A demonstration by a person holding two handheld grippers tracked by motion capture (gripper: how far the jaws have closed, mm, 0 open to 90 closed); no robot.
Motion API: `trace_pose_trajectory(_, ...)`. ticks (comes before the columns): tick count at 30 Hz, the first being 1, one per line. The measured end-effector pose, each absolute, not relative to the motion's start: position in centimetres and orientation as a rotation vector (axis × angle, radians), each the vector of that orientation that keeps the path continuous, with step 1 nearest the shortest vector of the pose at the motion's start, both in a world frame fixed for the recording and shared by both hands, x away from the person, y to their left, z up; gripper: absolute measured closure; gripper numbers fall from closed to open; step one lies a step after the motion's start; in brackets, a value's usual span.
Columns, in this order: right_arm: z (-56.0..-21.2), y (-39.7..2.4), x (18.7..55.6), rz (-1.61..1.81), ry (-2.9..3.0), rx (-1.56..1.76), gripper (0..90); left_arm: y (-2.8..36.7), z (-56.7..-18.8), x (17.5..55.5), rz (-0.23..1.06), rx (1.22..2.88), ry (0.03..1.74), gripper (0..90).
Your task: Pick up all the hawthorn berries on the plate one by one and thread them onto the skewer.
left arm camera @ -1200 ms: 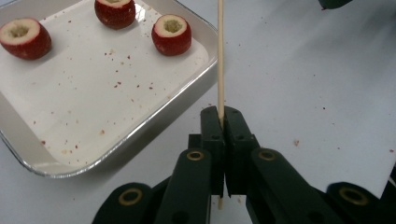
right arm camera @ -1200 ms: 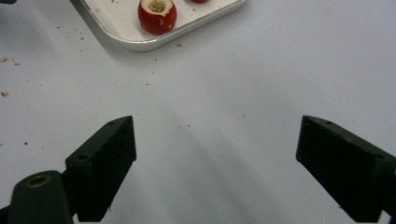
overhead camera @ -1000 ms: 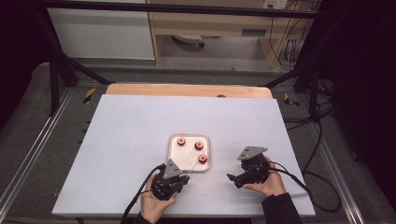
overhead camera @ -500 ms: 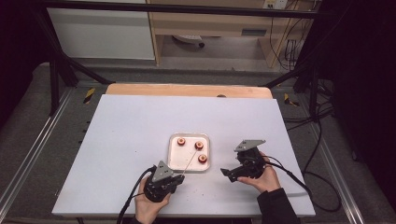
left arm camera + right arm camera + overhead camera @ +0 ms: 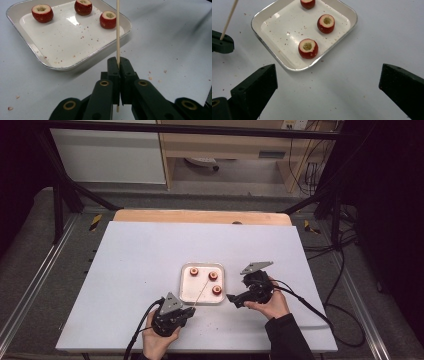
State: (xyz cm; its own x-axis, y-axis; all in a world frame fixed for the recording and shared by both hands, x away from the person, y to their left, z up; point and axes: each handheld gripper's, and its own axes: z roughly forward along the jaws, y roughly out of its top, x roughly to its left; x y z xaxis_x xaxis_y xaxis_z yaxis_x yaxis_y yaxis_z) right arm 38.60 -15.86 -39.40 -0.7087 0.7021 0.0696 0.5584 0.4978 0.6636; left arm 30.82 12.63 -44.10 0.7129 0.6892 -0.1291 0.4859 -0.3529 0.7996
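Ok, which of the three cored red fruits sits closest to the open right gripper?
The cored red fruit nearest the tray's front corner; the other two sit farther back, beyond the right gripper.

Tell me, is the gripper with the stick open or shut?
Shut. The left gripper has its two black jaws pressed together on the wooden skewer, which pokes out over the tray.

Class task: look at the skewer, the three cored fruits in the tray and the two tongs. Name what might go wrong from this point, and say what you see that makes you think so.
1. The thin skewer is pinched near its bottom end by the left tongs, so it may bend or snap when pushed.
2. The round fruits lie loose in the tray and could roll away from the open right tongs.
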Motion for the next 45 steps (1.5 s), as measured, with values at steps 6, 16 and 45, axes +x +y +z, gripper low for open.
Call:
trace_pose_trajectory(6,-39.2,-14.7,39.2,0.993,2.542,1.078,2.6,13.1,-44.2,30.8,0.283,2.022,0.904,88.3)
trace_pose_trajectory(16,-39.1,-12.1,40.7,0.940,2.599,1.081,8.3,13.9,-44.3,31.0,0.285,2.025,0.916,88.3)
trace_pose_trajectory(45,-41.7,-8.7,43.1,0.773,2.706,1.278,51.7,13.9,-44.7,30.9,0.269,2.039,0.914,88.3)
